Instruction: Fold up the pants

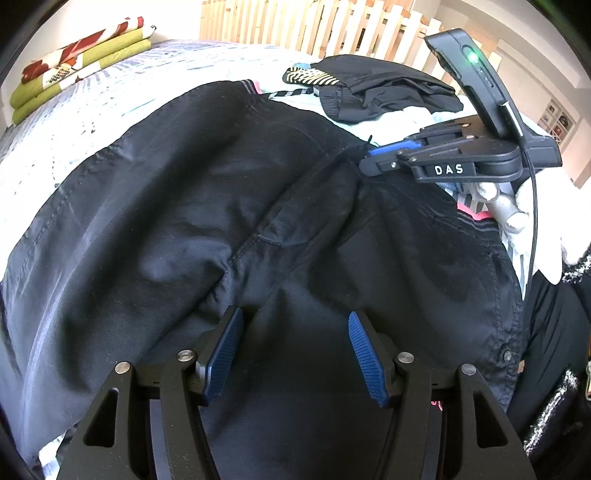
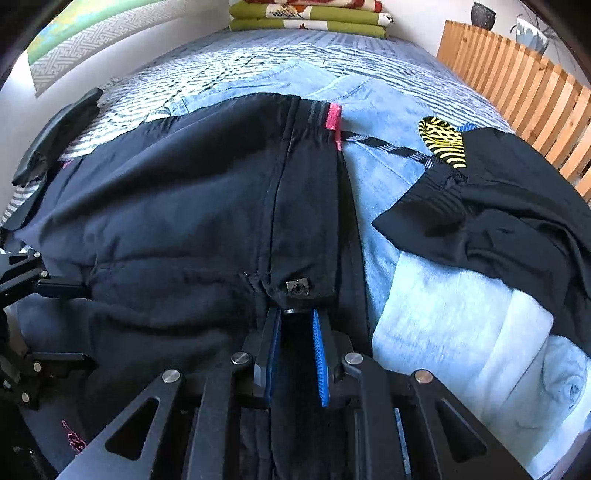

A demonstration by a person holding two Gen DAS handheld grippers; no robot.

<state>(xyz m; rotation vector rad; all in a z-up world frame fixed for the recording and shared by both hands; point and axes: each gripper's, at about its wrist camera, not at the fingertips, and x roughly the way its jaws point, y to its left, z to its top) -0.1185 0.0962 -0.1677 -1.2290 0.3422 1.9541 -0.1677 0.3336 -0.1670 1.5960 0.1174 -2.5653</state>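
Black pants (image 1: 184, 203) lie spread over the bed, waistband end toward me, with a pink tab at the far hem (image 2: 334, 122). My left gripper (image 1: 295, 317) hovers open just over the seat area, with nothing between its blue pads (image 1: 225, 354). In the left wrist view, my right gripper (image 1: 369, 160) comes in from the right and pinches the waistband by the fly. The right wrist view has the right gripper (image 2: 296, 314) shut on the black waistband flap next to a metal snap (image 2: 297, 287). At that view's left edge, the left gripper (image 2: 74, 321) stands spread over the pants (image 2: 184, 206).
A crumpled black garment (image 2: 498, 192) with a yellow striped label lies on pale folded cloth (image 2: 461, 321) at the right. Light blue jeans (image 2: 295, 85) lie under the pants. Folded green blankets (image 2: 306, 18) sit at the bed's far end. A wooden slat rail (image 2: 517, 92) borders the right side.
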